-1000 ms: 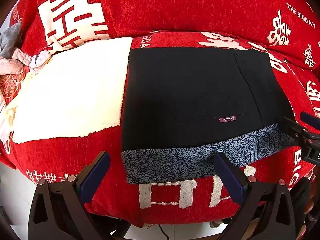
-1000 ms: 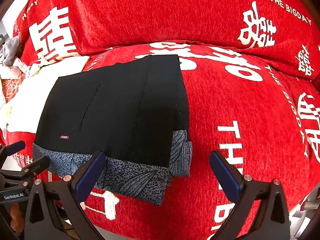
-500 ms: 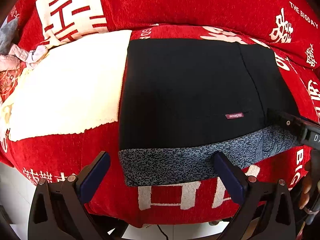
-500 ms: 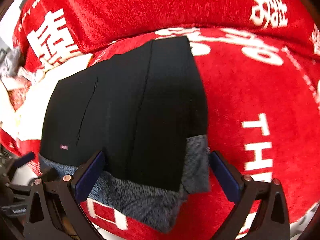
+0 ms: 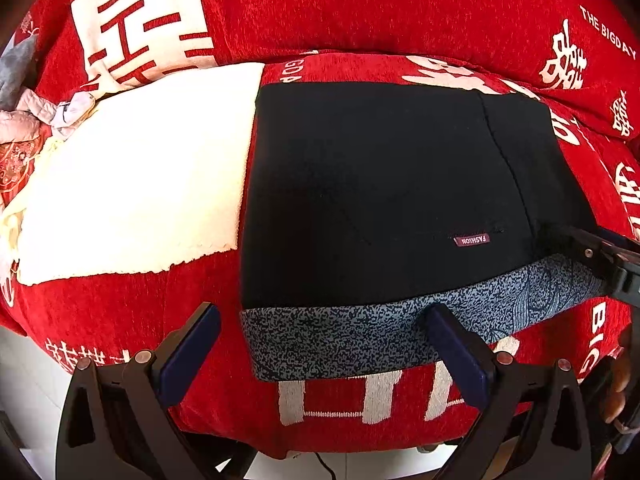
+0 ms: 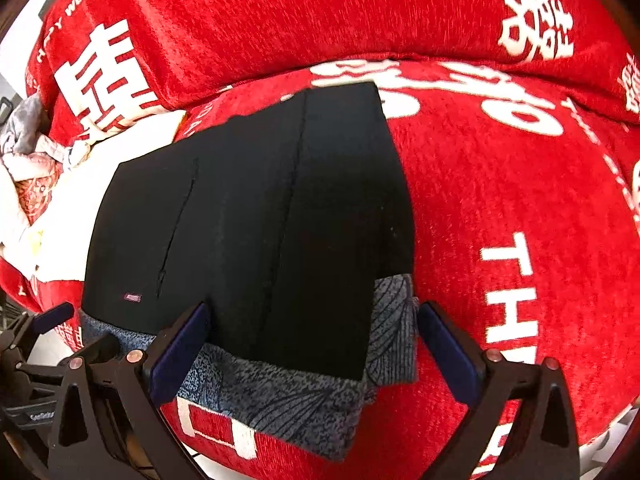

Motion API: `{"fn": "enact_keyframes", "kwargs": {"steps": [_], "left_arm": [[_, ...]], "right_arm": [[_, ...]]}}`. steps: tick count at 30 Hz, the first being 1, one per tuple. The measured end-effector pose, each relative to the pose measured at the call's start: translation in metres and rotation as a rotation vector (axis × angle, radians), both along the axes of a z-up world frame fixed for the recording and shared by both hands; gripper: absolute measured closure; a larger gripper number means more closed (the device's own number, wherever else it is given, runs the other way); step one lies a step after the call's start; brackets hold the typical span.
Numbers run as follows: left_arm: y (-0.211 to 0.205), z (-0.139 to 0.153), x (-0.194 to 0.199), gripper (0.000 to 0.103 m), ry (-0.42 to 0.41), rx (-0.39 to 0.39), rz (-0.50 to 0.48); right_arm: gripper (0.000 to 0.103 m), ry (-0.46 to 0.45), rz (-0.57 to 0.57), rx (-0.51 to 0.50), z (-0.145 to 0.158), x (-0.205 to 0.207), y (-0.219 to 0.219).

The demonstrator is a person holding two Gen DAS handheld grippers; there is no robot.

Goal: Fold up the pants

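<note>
A red sofa cover (image 5: 360, 8) with large white characters and English lettering filled both views, over a back cushion and a rounded seat. On the seat, a cream-white cloth (image 5: 132, 168) lay spread toward the left, its right edge touching the side of the pants. Beyond it, at the far left edge, a small heap of grey and pink fabric (image 5: 20, 92) sat bunched up.

The black pants (image 5: 380, 184) lay folded into a flat rectangle on the middle of the seat. A band of speckled blue-grey lining (image 5: 340, 336) showed along the near edge, and a small maroon label (image 5: 472, 239) reading "FASHION" sat near the lower right corner. From the right wrist view, the lining hung slightly over the front curve of the seat.

The left gripper (image 5: 322, 354) hovered at the near edge with its jaws spread wide; the right finger overlapped the lining, the left one stood over bare red cover, holding nothing. The right gripper (image 6: 312, 354) was also spread wide, its two fingers straddling the right near corner of the pants, gripping nothing.
</note>
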State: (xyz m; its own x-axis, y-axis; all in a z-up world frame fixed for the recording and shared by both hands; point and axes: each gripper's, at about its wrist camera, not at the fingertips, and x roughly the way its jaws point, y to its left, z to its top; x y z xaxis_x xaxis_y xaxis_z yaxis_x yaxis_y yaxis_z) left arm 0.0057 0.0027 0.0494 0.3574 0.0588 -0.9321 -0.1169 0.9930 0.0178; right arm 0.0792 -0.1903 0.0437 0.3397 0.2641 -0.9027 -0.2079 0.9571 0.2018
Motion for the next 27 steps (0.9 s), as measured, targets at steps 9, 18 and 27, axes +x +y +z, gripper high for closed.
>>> {"fn": "enact_keyframes", "kwargs": {"steps": [9, 18, 27], "left_arm": [[-0.002, 0.001, 0.002, 0.0, 0.001, -0.012, 0.006], [0.007, 0.005, 0.003, 0.0, -0.021, -0.048, -0.004], [0.008, 0.014, 0.003, 0.0, -0.048, -0.125, -0.012]], "right_arm": [[0.0, -0.079, 0.047, -0.066, 0.023, -0.012, 0.019], [0.0, -0.099, 0.052, -0.07, 0.03, -0.019, 0.022], [0.0, -0.102, 0.027, -0.059, 0.031, -0.026, 0.01]]}}
